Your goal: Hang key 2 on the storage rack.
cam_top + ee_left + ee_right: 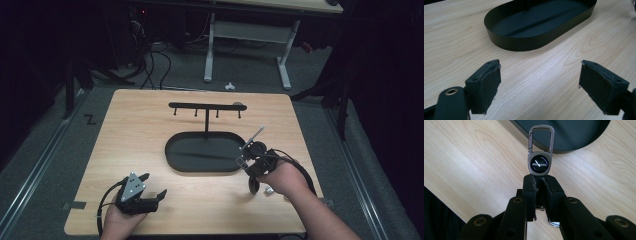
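Forearms and hands come in at the bottom of the high view, each hand holding a gripper over the table (145,125), a light wood top that takes up the middle of the frame. Just right of centre on it lies the tray (172,160), a black oval dish with a low wall; from its far edge a thin post rises to the rack (207,106), a black bar with small hooks hanging under it.

At lower left of the high view sits the left gripper (155,187), a grey three-cornered plate on top, jaws spread wide with nothing between them. In the left gripper view those jaws stand far apart at the lower corners over bare wood, with the tray's near wall in the upper half.

At right of centre in the high view the right gripper (244,162) hovers by the tray's right end. In the right gripper view its jaws are pressed together on the bottom of the keychain (538,163), a metal tag with a dark round badge and a clip loop on top; the loop overlaps the tray's rim at the top of the frame
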Tool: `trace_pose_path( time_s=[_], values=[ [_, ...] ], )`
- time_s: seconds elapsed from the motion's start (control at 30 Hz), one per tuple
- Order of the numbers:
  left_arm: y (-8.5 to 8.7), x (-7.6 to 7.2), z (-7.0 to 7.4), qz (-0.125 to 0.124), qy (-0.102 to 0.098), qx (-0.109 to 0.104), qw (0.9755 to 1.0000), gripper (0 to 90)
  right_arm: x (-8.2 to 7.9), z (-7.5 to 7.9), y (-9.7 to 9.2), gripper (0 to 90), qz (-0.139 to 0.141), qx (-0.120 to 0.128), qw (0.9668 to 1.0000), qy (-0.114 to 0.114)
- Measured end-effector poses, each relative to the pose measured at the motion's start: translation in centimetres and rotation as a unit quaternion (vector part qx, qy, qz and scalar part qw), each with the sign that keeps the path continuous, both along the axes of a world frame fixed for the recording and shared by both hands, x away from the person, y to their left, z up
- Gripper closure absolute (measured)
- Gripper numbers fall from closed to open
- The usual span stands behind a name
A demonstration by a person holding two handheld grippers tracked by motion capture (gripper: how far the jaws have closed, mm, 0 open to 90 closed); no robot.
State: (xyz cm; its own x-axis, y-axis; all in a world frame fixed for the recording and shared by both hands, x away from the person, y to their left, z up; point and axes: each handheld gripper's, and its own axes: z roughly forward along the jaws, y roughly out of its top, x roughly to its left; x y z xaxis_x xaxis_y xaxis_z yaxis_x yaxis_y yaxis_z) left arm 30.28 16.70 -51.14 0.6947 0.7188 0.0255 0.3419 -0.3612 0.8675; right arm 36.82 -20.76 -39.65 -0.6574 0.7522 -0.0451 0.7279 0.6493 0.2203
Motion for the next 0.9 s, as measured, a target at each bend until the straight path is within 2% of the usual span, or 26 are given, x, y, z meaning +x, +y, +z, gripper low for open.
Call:
trace_pose_path(
  time_s=[0.33,0.4,0.47,0.53,0.67,0.8,0.9],
  values=[
    [0.1,-0.1,-0.1,-0.002,-0.001,0.008,1.0000,18.1,0.3,0.8,-0.1,80.4,-0.006,0.011,0.9999,-0.010],
    [0.3,-0.3,-0.1,-0.001,0.001,0.007,1.0000,18.0,0.5,1.0,-0.2,80.4,0.001,0.013,0.9998,-0.014],
    [0.5,-0.5,-0.1,0.001,0.000,0.011,0.9999,18.0,0.6,1.3,-0.2,80.4,-0.006,0.013,0.9998,-0.014],
    [0.7,-0.7,-0.1,0.005,0.000,0.015,0.9999,18.1,0.8,1.6,-0.2,80.4,0.002,0.011,0.9997,-0.020],
    [1.3,-1.2,0.0,0.015,-0.002,0.010,0.9998,18.0,1.1,2.2,0.2,80.4,-0.002,0.015,0.9996,-0.025],
    [2.0,-1.8,-0.2,0.023,0.002,0.023,0.9995,18.1,1.7,2.5,0.5,80.4,0.004,0.016,0.9995,-0.028],
    [2.9,-2.1,-0.2,0.034,0.007,0.019,0.9992,18.1,2.1,2.7,0.9,80.4,0.009,0.016,0.9994,-0.030]
  ],
)
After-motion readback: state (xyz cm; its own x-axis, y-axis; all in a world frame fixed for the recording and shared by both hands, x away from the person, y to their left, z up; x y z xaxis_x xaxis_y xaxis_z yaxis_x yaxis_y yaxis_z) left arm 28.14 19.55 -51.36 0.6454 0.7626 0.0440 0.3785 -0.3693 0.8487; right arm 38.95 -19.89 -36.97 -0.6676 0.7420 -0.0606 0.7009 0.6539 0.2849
